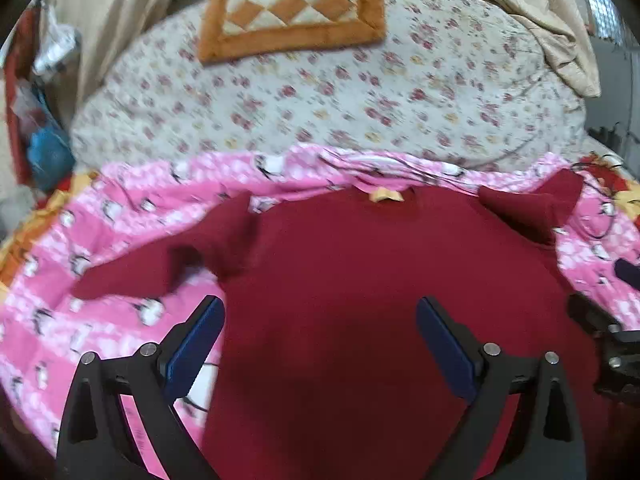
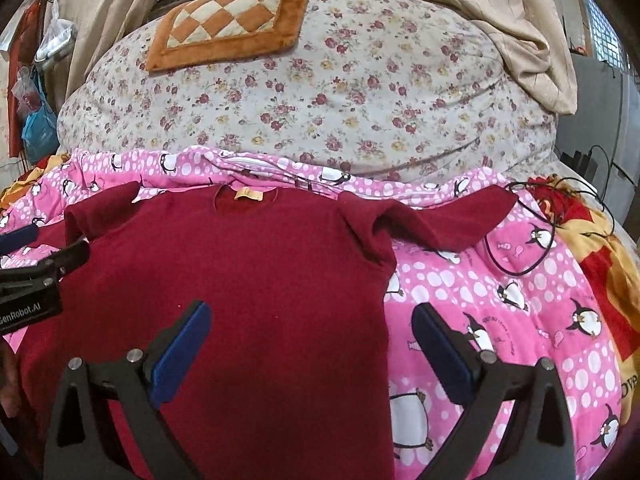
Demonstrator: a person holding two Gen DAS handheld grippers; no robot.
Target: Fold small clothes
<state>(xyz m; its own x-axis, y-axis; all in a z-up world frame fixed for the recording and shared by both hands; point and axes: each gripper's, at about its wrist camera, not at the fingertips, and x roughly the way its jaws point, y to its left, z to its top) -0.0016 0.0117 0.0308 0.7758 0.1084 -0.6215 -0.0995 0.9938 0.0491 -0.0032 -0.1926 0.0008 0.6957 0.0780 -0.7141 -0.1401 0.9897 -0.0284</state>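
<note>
Bedding fills both views: a pink penguin-print blanket (image 2: pixel 500 280) covers the near part of the bed, and on it a small maroon sweater (image 2: pixel 248 280) lies spread flat, front down or up I cannot tell, with a yellow neck label (image 2: pixel 249 194) at its collar toward the top of the frame. In the right wrist view its body fills the lower centre and left, one sleeve reaching to the right across the blanket, the other short sleeve at the left. The right gripper (image 2: pixel 310 322) hangs above the sweater's right edge with its blue-padded jaws spread wide and nothing between them. The left gripper (image 1: pixel 320 316) likewise hovers over the sweater's body in the lower centre of its own view, jaws wide apart and empty. A black cable (image 2: pixel 520 248) loops on the blanket at the right. Beyond lies a floral quilt (image 2: pixel 320 92), with an orange checkered cushion (image 2: pixel 228 24) on it at the upper left, and beige curtains (image 2: pixel 500 20) hang behind.
</note>
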